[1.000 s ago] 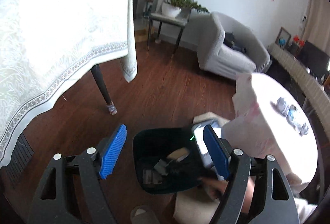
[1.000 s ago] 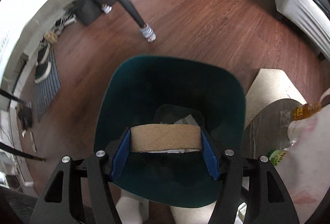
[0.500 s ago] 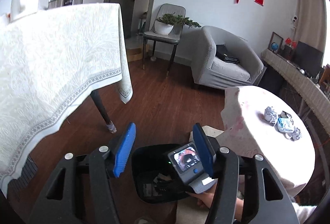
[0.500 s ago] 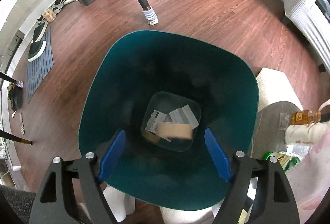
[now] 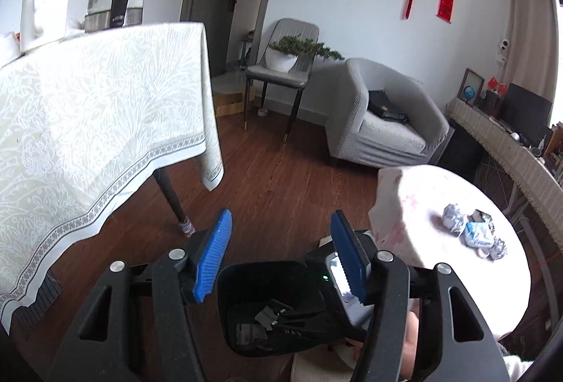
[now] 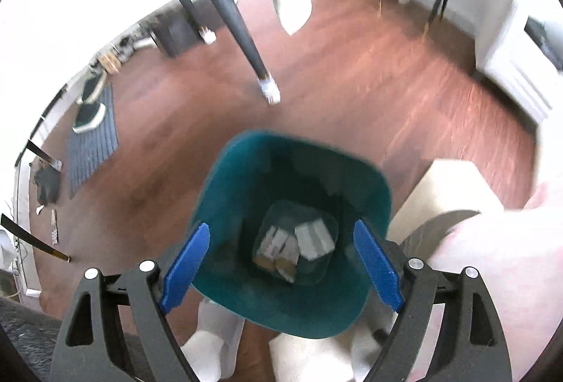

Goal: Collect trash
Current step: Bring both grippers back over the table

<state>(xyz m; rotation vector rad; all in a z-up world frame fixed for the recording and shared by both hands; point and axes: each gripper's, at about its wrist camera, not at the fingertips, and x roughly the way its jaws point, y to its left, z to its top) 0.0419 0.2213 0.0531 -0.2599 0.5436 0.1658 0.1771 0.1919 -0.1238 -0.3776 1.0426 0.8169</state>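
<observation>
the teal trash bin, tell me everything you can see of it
The teal trash bin stands upright on the brown wooden floor, beside the round table. It looks like smooth plastic, with a rounded-square open rim and walls tapering to a smaller flat bottom. No lid or liner shows. At the bottom lie scraps of trash: pale paper or card pieces and some brownish ones, blurred. The right gripper hangs above it, fingers apart and empty, not touching it.
</observation>
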